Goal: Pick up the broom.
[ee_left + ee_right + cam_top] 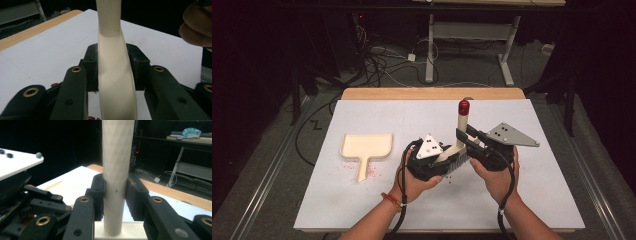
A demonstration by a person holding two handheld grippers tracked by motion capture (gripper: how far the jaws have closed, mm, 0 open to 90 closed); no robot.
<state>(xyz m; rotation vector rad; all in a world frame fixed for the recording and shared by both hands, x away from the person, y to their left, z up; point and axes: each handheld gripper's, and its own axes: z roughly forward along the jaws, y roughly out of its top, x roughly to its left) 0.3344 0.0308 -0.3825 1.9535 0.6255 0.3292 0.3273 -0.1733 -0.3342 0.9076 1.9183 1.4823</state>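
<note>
My left gripper point(447, 159) & right gripper point(463, 138) both pinch a cream brush point(460, 131) w/ red tip above the white table point(537, 195); dustpan point(365, 148) lies left.

text on brush point(460, 131): none I can make out
text on dustpan point(365, 148): none, plain surface
text on grippers: none, just screws and bolts
signs or labels on table point(532, 185): none readable
</note>
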